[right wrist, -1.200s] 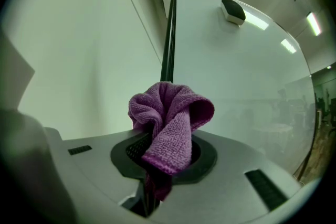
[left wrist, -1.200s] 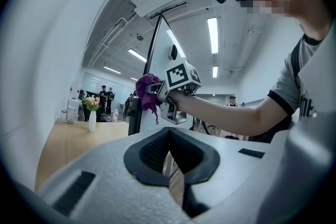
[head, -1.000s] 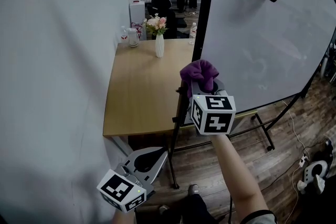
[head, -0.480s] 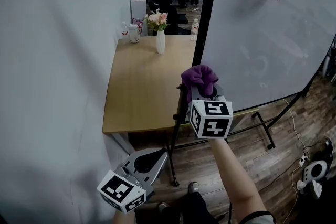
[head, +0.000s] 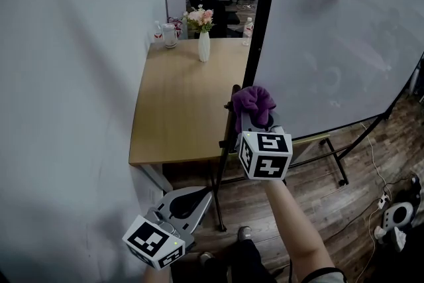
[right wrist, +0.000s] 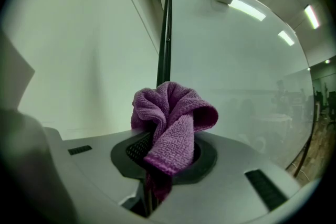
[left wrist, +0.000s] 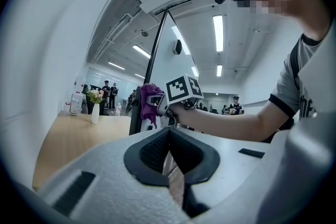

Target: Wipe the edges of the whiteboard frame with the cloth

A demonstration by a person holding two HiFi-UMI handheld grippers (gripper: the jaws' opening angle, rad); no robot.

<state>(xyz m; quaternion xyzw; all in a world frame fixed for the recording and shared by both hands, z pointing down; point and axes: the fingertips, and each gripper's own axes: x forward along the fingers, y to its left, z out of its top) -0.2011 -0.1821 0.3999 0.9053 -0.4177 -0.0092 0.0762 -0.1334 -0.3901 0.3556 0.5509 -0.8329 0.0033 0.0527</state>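
Pinching the cloth [head: 254,99] tight in my right gripper [head: 256,117], I am holding it at the frame's [head: 263,16] black side edge, beside the table [head: 175,109]. My left gripper [head: 180,203] is hanging low, jaws together on nothing.

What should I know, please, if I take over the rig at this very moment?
Right tongs: shut on the purple cloth, which is held at the lower part of the whiteboard frame, on its black left edge; I can't confirm contact.
Left tongs: shut, empty, low beside the wall.
Done: the frame itself doesn't show which stretches are wiped.
Left: probably run the cloth along this left edge, then the other edges.
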